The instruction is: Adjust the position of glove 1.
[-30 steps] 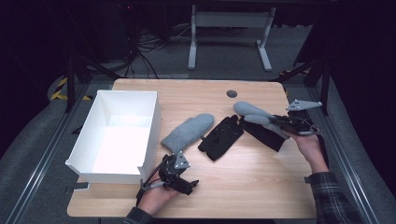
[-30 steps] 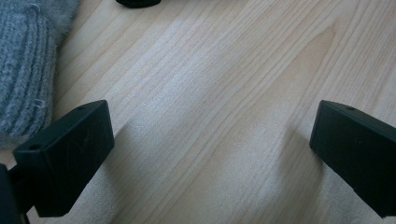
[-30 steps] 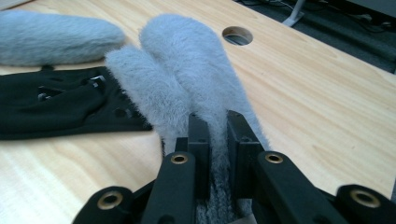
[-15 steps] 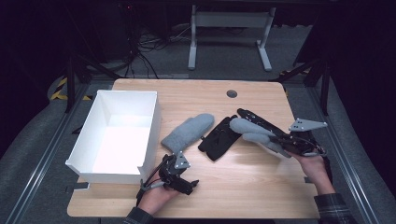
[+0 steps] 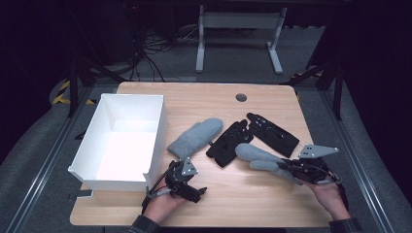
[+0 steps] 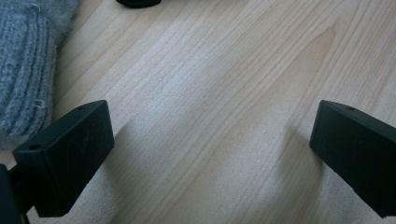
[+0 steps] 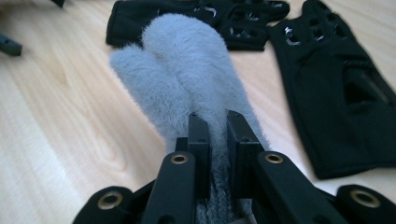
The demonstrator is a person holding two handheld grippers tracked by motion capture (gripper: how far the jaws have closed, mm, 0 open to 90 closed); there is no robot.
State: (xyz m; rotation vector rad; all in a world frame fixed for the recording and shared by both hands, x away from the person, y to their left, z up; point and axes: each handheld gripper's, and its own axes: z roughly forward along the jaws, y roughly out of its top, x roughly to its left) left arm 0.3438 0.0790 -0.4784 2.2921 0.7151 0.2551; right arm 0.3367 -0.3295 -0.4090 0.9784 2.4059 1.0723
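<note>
Grey mitten (image 5: pixel 260 156) hanging pinched at its cuff in the right gripper (image 5: pixel 296 170), low over the near right part of the bench (image 5: pixel 272 204), fluffy body pointing away toward the middle. Being carried by the ribbed cuff, probably so that the loose body trails free and can be laid down flat. Right gripper's fingers (image 7: pixel 200 140) standing nearly together, squeezing the knit between them, as the right gripper view shows.

Resting at the near left, the left gripper (image 5: pixel 187 182), fingers (image 6: pixel 65 158) spread wide and holding nothing, bare wood showing between them. Lying just beside one finger, the second grey mitten (image 5: pixel 194 138), cuff end nearest, apparently waiting for its partner or for a grasp of its own.

Lying flat farther in, near the middle, two black gloves (image 5: pixel 255 136), side by side, the carried mitten's tip hovering close to the nearer one. Standing along the left edge, the white box (image 5: pixel 158 121), open-topped and holding nothing visible, likely the place meant for the pairs.
</note>
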